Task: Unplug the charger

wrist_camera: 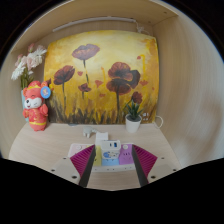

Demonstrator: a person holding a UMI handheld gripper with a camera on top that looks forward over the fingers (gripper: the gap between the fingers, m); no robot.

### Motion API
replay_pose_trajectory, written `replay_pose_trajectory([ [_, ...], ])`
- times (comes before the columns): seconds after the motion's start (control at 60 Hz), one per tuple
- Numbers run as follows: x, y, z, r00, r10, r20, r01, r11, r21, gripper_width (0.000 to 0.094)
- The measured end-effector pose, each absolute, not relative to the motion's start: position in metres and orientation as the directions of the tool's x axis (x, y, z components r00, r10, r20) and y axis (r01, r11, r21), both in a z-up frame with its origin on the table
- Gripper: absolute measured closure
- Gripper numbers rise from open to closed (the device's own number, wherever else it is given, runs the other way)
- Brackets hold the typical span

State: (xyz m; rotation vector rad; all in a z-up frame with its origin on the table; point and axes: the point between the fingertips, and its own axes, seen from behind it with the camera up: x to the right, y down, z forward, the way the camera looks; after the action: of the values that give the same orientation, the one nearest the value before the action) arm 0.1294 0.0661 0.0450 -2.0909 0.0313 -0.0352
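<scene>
A power strip (112, 156) with yellow, blue and pink faces lies on the light wooden desk (50, 145), between my two fingers with a gap at each side. A white charger (102, 137) sits at the strip's far end, just beyond my fingertips. My gripper (112, 153) is open, with its magenta pads (82, 160) on either side of the strip. I cannot tell whether the pads touch the strip.
A poppy painting (100, 75) leans against the back wall. A red and white toy figure (36, 106) and white flowers (22, 68) stand at the left. A small potted plant (133, 118) and a white cable (156, 121) are at the right.
</scene>
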Motion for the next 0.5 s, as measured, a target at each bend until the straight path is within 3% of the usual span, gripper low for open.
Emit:
replay_pose_trajectory([
  [0.05, 0.131, 0.078, 0.04, 0.999, -0.028, 0.017, 0.001, -0.5, -0.866, 0.0331],
  [0.133, 0.119, 0.085, 0.03, 1.0, 0.022, -0.007, 0.005, -0.509, -0.861, 0.0614],
  [0.283, 0.119, 0.085, 0.031, 1.0, 0.014, -0.025, -0.015, -0.503, -0.864, 0.064],
  [0.5, 0.12, 0.09, 0.04, 0.999, 0.031, -0.036, -0.011, -0.593, -0.805, 0.0723],
])
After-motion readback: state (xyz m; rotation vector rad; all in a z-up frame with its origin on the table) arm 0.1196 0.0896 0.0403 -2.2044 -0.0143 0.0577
